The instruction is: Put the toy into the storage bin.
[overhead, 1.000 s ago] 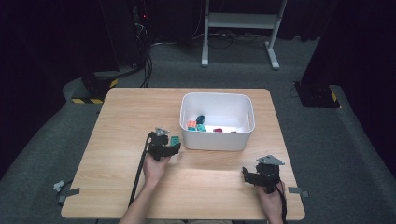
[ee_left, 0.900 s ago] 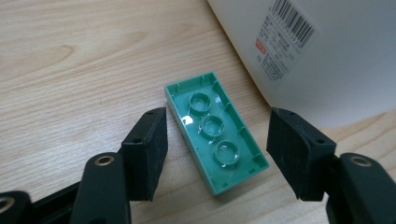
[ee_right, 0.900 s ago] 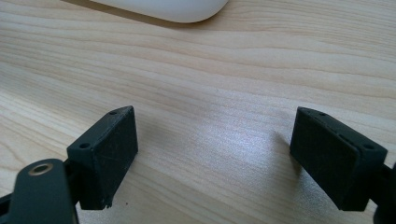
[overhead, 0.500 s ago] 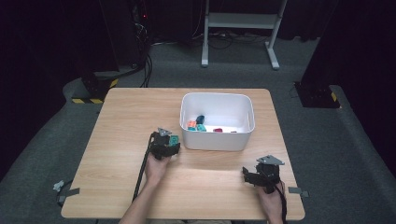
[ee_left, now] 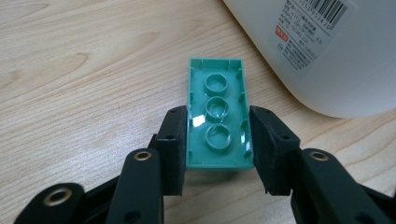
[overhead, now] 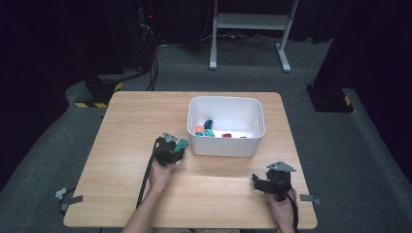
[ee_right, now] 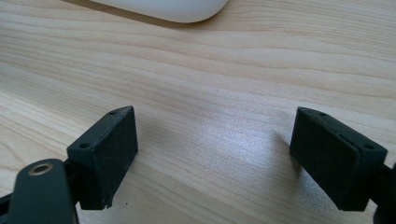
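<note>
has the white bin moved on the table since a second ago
No. The white bin sits at the same spot on the table, equally far from its back edge, beside the left gripper.

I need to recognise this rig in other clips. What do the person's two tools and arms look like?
Both tools, left and right, are black with blocky matte jaw pads, brass-ringed holes and a grey three-cornered top plate. A black cable trails from the left one. The forearms are bare, no sleeves.
</note>
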